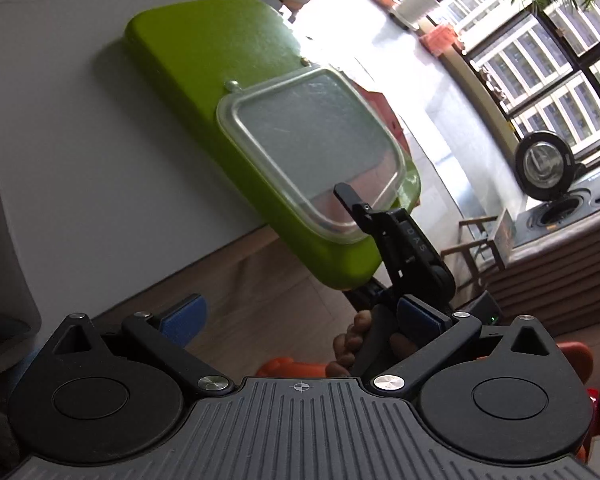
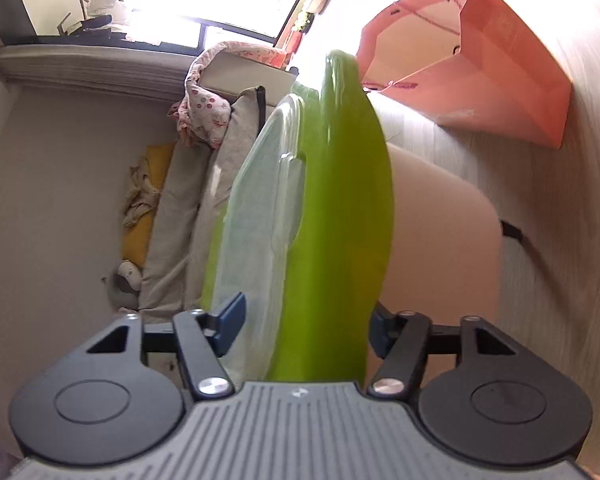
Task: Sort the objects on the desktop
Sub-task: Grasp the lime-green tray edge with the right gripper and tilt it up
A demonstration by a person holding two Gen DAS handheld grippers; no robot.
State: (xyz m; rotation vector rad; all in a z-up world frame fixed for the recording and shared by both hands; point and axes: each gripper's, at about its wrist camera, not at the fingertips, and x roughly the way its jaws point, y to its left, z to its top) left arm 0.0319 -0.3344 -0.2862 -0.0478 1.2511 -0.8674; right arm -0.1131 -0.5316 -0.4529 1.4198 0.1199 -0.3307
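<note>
Right gripper [image 2: 302, 326]: jaws part open, astride the near end of the green board [image 2: 348, 208] and the clear plastic lid [image 2: 260, 220] lying on it. Whether my blue pads [image 2: 230, 326] press on them or only flank them I cannot tell; the right pad is half hidden behind the board's edge.

Left gripper [image 1: 300, 316]: jaws wide apart, nothing between them, hovering near the table [image 1: 60, 140] edge.

Green board: lies on the pale table, its near end jutting out over the edge, the lid at that overhanging end.

Hard to make out — in the left wrist view the right gripper [image 1: 388, 248] shows only as a black finger over the lid's corner, its lower jaw tucked under the board, with my fingers [image 1: 348, 344] below in shadow. Window glare washes out the board's far end in both views.

View differences — the left wrist view shows the board's top face, two small studs beside the lid, and a washing machine [image 1: 556, 192] by the window. The right wrist view shows the board edge-on, an orange paper bag [image 2: 480, 60] on the floor, and a sofa [image 2: 188, 200] with cushions.
</note>
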